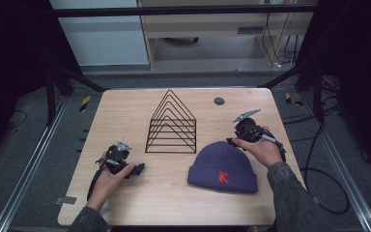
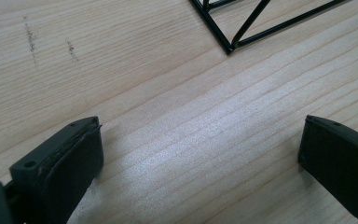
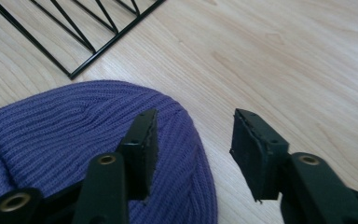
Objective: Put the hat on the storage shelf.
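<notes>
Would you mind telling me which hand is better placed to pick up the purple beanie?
The right. Its tongs hover open over the edge of the beanie, nothing between them. The left tongs sit open over bare table, beyond the wire rack.

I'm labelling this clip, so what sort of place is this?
Probably a lab recording rig, not a home: a lone wooden table inside a dark metal frame, loose cables across the floor, and hand-held grippers.

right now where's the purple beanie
In the high view the purple beanie lies on the table's right half, just below the wire rack, beside the right gripper.
</notes>
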